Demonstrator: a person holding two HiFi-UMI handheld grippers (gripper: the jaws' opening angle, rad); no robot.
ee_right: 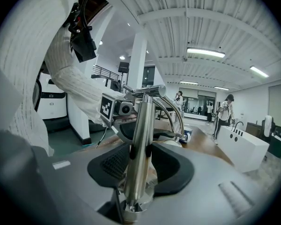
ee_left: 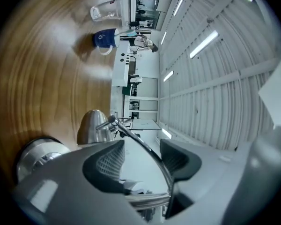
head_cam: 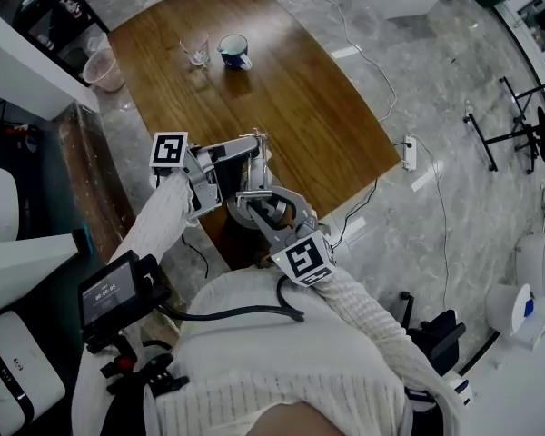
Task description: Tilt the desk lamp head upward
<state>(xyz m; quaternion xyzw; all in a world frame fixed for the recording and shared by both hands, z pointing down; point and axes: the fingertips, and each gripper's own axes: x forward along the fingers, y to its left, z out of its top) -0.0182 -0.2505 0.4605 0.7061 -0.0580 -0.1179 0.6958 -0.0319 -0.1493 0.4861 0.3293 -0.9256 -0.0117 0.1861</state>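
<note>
At the near edge of the brown wooden table (head_cam: 282, 89), the right gripper (ee_right: 140, 161) clamped the upright steel post (ee_right: 143, 125) of the silver desk lamp (head_cam: 262, 209), while the left gripper (ee_left: 143, 156), jaws wide astride its thin curved neck (ee_left: 147, 149), pointed toward the domed metal head (ee_left: 92, 125) just beyond.

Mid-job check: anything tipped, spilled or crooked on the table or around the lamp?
Nothing stands out. The mug and glass stand on the wooden table, no spill around them. The lamp post is clamped in the right tongs; the left tongs are open around its curved arm.

Blue mug (head_cam: 234, 51) beside clear glass (head_cam: 196, 52)
</note>
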